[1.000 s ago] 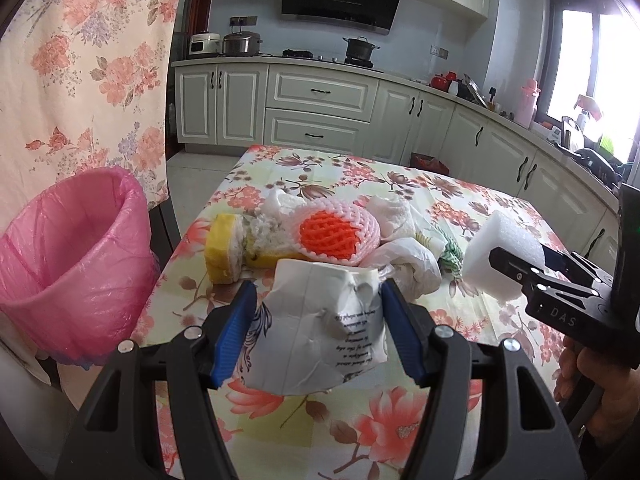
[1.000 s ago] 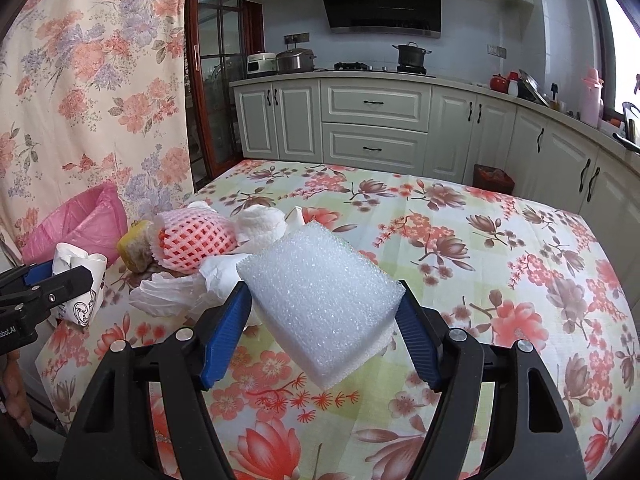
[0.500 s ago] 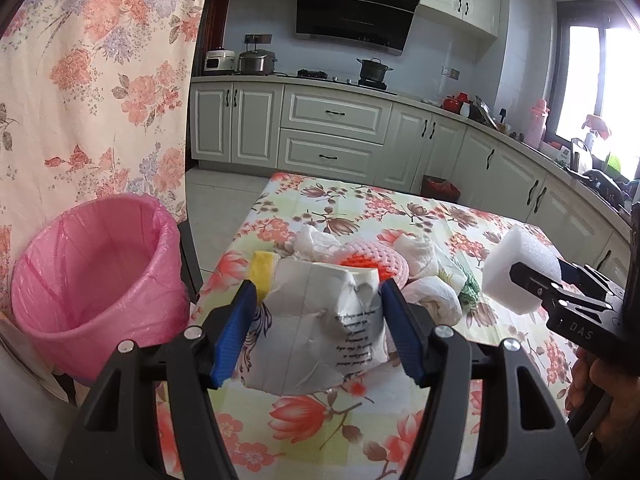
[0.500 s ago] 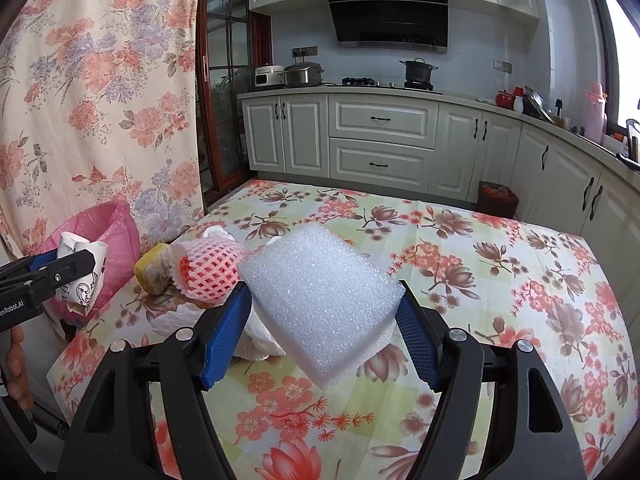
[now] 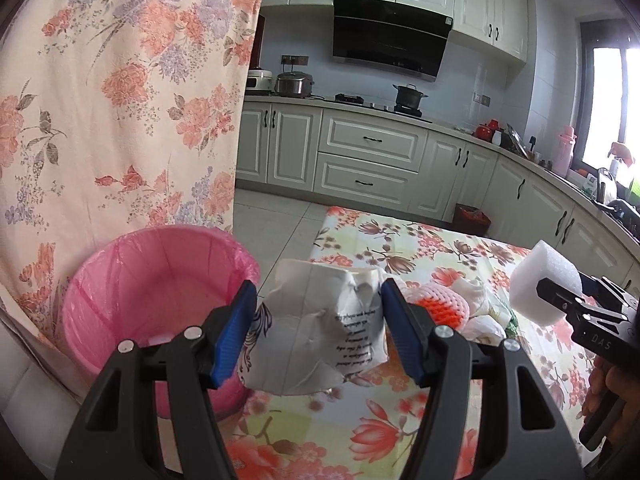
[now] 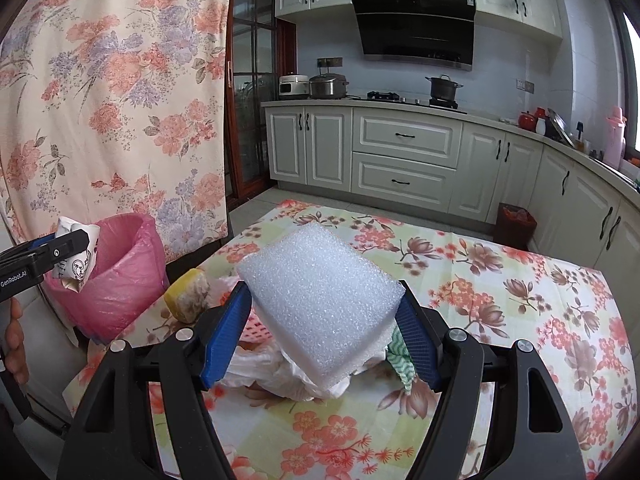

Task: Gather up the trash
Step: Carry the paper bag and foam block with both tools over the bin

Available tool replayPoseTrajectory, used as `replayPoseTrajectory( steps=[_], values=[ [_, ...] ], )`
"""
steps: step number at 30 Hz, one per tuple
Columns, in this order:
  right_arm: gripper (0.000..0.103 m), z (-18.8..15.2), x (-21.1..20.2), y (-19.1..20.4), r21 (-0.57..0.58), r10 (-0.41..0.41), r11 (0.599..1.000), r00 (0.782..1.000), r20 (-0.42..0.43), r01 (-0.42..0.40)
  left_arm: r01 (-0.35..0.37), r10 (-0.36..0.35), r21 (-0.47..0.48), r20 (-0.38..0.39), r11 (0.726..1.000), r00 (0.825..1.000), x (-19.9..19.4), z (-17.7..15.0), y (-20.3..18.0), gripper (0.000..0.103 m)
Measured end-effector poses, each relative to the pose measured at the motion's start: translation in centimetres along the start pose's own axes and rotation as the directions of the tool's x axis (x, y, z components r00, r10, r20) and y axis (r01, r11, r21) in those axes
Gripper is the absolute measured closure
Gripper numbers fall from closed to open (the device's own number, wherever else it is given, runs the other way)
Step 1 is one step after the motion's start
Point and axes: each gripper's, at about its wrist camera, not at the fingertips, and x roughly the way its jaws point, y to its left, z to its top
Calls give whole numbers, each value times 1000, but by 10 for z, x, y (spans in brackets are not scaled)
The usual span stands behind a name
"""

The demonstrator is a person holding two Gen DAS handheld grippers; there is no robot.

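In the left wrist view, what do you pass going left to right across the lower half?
pink-lined bin → crumpled paper in the left gripper → orange fruit in foam net → white foam block in the right gripper

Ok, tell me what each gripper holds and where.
Left gripper: crumpled white paper bag, pinched at its sides. Right gripper: white foam block, clamped across its side edges.

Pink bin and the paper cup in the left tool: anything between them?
Nothing. In the left wrist view the crumpled paper cup in the left tool hangs beside the pink bin, with only floor in the gap.
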Motion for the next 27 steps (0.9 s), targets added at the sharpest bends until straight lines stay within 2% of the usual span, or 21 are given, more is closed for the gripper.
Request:
replayPoseTrajectory(
  steps=[12,27],
  values=[
    [35,35,18,50,-59,66,996,998,21,-65,-83,85,-38,48,996,995,-10,24,63,41],
    [35,69,55,132,-120,179,977,984,0,-177,-156,161,-80,48,984,986,-9,31,135,41]
  ],
)
